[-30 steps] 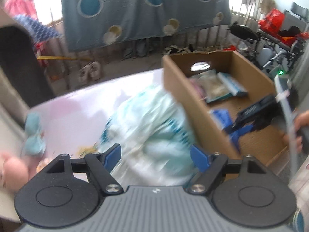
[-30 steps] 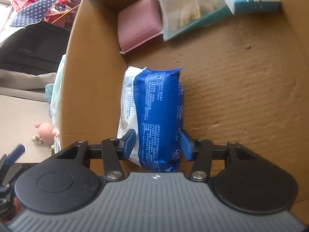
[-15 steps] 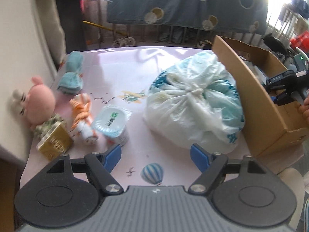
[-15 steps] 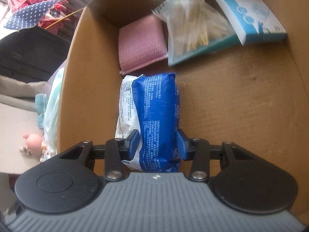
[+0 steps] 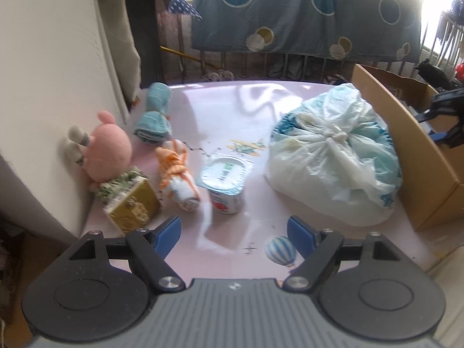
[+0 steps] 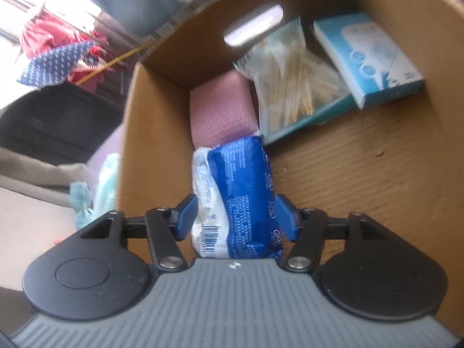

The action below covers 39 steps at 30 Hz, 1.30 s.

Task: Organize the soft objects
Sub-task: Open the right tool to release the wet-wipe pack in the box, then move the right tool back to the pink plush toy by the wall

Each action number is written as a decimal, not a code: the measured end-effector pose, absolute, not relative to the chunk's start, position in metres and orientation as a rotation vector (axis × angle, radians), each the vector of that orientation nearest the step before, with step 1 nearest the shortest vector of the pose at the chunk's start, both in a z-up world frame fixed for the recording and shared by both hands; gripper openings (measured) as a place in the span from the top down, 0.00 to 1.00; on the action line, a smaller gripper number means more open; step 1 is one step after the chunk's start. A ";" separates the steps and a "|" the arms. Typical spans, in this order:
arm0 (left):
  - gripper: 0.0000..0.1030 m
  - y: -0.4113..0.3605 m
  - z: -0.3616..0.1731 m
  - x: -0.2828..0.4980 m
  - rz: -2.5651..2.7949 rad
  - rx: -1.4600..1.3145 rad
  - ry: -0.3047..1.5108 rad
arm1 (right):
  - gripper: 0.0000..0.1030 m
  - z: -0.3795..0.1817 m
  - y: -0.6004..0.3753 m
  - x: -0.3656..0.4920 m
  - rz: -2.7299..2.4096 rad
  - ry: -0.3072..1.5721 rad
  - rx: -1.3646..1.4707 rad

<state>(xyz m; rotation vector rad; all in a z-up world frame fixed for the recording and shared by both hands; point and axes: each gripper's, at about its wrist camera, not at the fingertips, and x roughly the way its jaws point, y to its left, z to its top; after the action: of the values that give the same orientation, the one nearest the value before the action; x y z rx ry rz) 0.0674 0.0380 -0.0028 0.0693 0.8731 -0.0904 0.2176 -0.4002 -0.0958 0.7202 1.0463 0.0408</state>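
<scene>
Inside the cardboard box (image 6: 150,133), the right gripper (image 6: 236,213) pinches a blue tissue pack (image 6: 243,197), barcode visible, print unreadable. The left gripper (image 5: 233,233), jaws spread, hovers outside over the pink table (image 5: 220,110).

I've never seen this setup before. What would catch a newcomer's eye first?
First, the blue tissue pack clamped between the right gripper's jaws, low inside the cardboard box beside a pink sponge. Next, the knotted plastic bag bulging on the pink table against the box's outer wall, and the pink plush toy by the wall.
</scene>
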 end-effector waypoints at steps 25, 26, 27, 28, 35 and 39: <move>0.17 0.070 0.007 0.033 0.065 0.125 0.749 | 0.18 0.024 -0.227 0.177 0.539 0.959 0.741; 0.17 0.073 0.007 0.031 0.071 0.125 0.746 | 0.18 0.025 -0.217 0.177 0.551 0.969 0.735; 0.17 0.075 0.008 0.030 0.077 0.126 0.742 | 0.18 0.025 -0.207 0.179 0.565 0.978 0.730; 0.17 0.077 0.009 0.029 0.082 0.129 0.737 | 0.18 0.025 -0.198 0.180 0.578 0.986 0.726; 0.17 0.094 0.007 0.027 0.121 0.122 0.724 | 0.18 0.021 -0.146 0.191 0.643 1.038 0.692; 0.17 0.101 0.002 0.028 0.133 0.115 0.733 | 0.18 0.013 -0.131 0.197 0.658 1.070 0.682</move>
<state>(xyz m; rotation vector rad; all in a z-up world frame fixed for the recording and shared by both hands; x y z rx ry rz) 0.0277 0.1008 0.0015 0.1150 0.7326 0.1327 0.1971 -0.1307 0.0131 0.6821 1.0702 0.6582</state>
